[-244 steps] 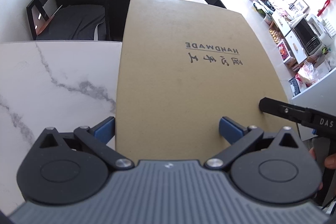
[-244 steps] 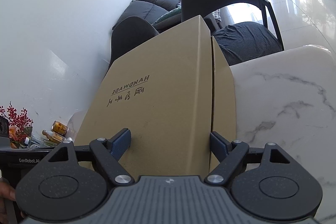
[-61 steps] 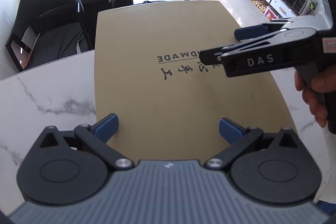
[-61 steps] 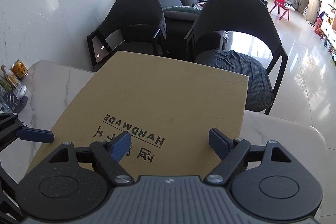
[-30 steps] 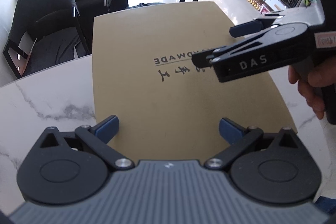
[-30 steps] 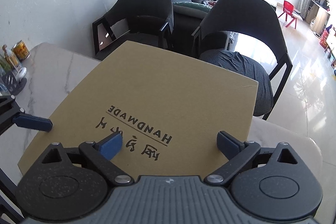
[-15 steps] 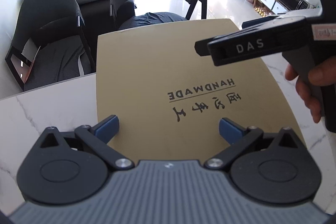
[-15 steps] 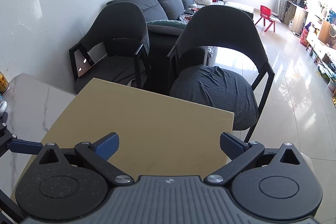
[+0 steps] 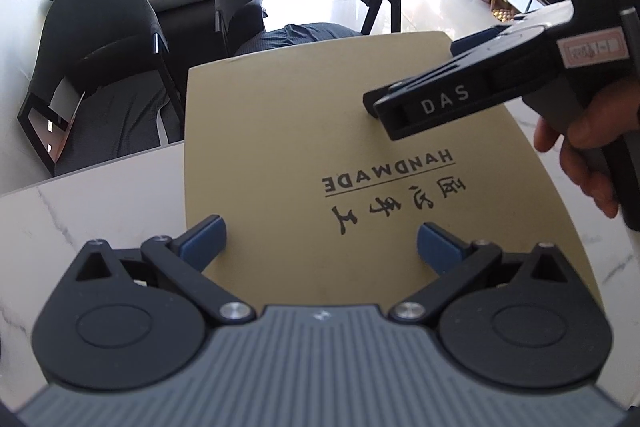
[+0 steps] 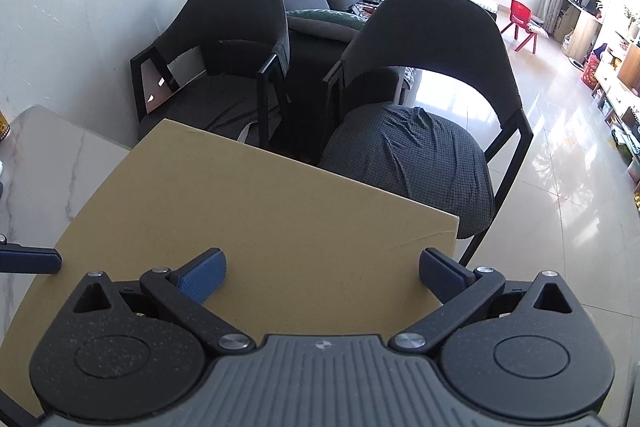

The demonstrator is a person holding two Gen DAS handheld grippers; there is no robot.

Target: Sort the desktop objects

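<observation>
Left wrist: cardboard box (image 9: pixel 320 147) on marble table (image 9: pixel 100 211); chairs (image 9: pixel 100 39) behind.

Bright daylight floods in from the far windows, glaring off the floor (image 10: pixel 560 155); fisheye-bent edges.

We saw the cardboard box's (image 9: pixel 300 131) near edge hidden behind the left gripper (image 9: pixel 322 241); its sides stayed unseen.

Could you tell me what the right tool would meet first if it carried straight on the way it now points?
Most likely the brown cardboard box. The right tool hangs open and tilted down over the box's flat top near its far edge, and nothing lies between. How near it is, I cannot tell.
</observation>
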